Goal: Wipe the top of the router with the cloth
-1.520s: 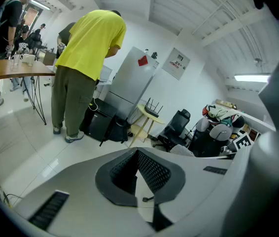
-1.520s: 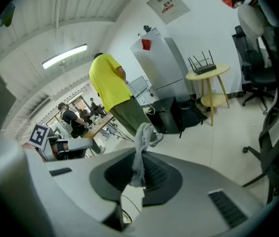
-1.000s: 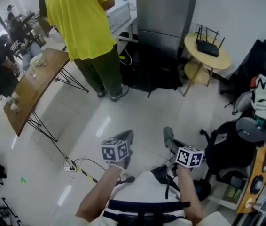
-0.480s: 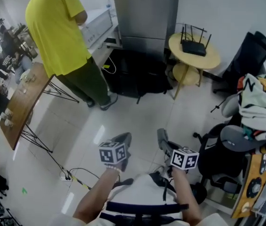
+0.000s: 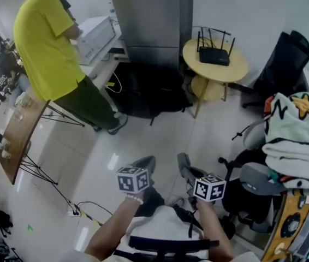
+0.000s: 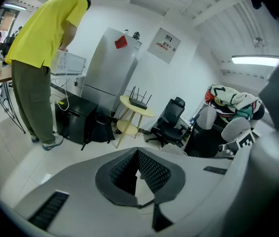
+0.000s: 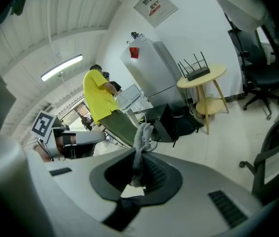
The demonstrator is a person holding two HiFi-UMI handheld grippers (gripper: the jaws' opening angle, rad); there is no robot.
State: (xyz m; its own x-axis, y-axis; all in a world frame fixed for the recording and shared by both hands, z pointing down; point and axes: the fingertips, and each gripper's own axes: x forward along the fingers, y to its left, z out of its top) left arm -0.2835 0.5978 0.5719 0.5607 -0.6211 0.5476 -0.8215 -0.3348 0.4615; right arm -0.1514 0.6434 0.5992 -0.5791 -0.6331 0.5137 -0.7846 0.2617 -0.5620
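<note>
At far left stands a person in yellow (image 5: pixel 45 42). I hold my left gripper (image 6: pixel 137 151) with jaws closed on nothing, my right gripper (image 7: pixel 142 158) pinching the cloth (image 7: pixel 142 135). The router (image 5: pixel 213 55) sits on the round table (image 5: pixel 235 72), well apart from both.

head view: up high, facing steeply down, floor far below.
left gripper view: low, looking along its jaws across the room.
right gripper view: same deal.
shared: router (image 5: pixel 214 56), table (image 5: pixel 239 73), person in yellow (image 5: pixel 42 42), all distant.
</note>
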